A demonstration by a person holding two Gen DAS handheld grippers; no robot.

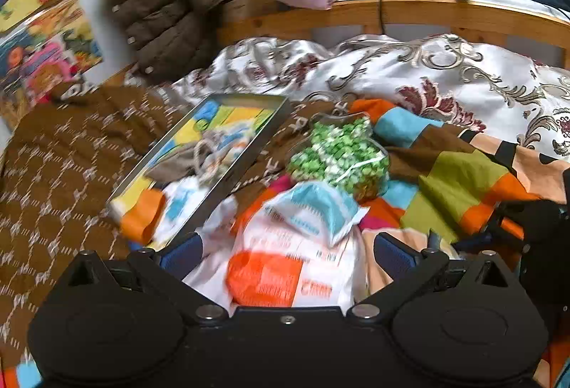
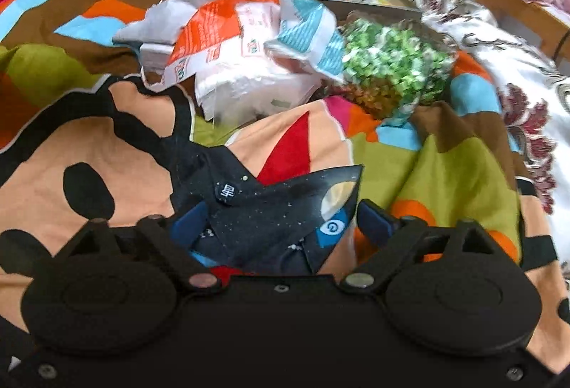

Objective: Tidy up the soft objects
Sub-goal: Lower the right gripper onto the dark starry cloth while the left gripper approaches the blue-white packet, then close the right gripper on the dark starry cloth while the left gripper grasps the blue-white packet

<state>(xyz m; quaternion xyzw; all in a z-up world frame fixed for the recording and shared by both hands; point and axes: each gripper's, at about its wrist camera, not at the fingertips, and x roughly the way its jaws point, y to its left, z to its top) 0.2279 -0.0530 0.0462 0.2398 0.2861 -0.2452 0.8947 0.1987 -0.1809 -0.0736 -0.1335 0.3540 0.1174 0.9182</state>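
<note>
On the bed, the right gripper [image 2: 281, 227] has its jaws apart around a dark starry packet [image 2: 285, 206], not visibly pinching it yet; this looks like the pick-up step. The left gripper [image 1: 286, 252] hangs open over a white-and-orange packet [image 1: 285, 267]. Next, the right likely needs to close, then carry towards the grey tray [image 1: 249, 139].

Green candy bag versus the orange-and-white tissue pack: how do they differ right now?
The green candy bag is clear, lumpy and full of small pieces; the orange-and-white tissue pack is opaque, printed and blockier. The candy bag lies beside the gray tray, the tissue pack nearer the grippers. Both rest on the colourful bedspread.
</note>
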